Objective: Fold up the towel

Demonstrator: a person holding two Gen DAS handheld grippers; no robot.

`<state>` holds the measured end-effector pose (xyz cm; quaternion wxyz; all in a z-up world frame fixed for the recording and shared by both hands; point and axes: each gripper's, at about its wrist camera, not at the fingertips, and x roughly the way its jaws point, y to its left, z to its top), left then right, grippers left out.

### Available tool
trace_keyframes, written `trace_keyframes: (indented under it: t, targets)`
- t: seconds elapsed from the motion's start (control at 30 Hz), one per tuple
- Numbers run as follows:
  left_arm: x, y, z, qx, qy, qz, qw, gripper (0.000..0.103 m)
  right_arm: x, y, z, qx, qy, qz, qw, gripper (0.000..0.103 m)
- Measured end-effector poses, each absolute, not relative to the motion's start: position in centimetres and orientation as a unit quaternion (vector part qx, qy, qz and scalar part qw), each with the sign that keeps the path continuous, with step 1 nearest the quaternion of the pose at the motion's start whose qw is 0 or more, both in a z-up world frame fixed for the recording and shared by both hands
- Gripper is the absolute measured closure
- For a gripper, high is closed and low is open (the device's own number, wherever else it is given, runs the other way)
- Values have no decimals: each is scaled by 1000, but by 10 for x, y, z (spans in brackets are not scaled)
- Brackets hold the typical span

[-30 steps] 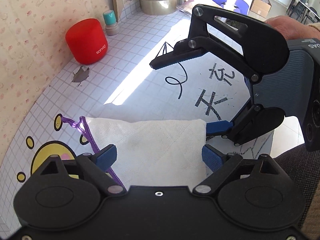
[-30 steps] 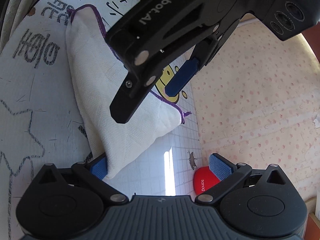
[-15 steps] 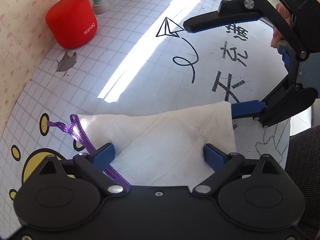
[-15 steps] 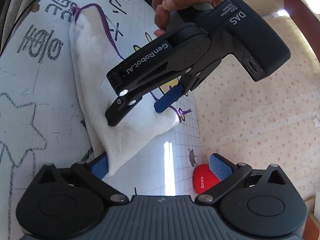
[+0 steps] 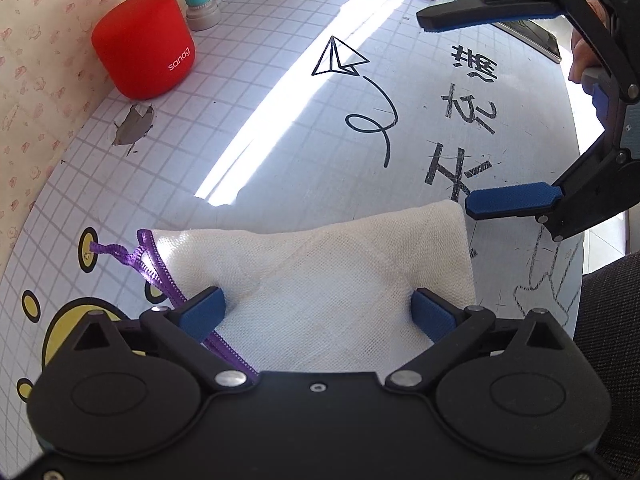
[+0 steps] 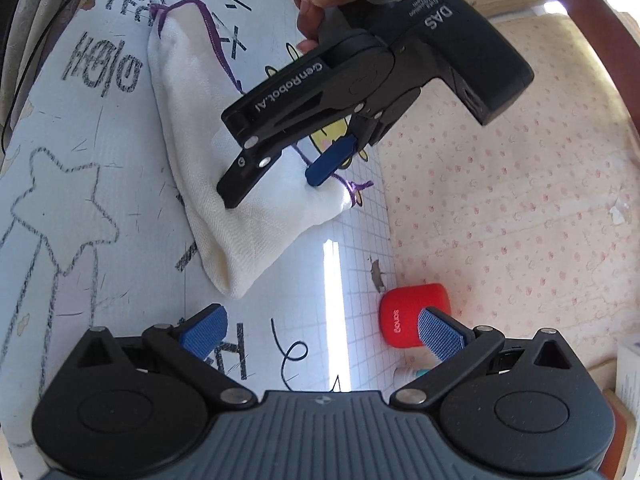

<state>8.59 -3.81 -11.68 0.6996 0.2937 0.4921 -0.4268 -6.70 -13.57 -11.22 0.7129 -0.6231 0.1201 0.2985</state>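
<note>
The bench (image 5: 280, 128), covered in a gridded sheet with doodles, fills both views. On it lies the folded white towel (image 5: 320, 272), lower centre in the left wrist view, its purple-stitched edge at the left. The left hand-held gripper (image 5: 318, 310) presses down on the towel with fingers spread. The right hand-held gripper (image 6: 320, 336) is spread wide, clear of the towel's corner. A red speaker (image 5: 144, 44) stands upper left.
</note>
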Motion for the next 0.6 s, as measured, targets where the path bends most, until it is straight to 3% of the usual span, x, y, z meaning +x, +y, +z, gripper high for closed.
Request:
trace_keyframes:
  t: [0.6]
  targets:
    - [86,-39,-118,288,493,-421,705,1,-55,-126,-108,-592,132,299,737,1]
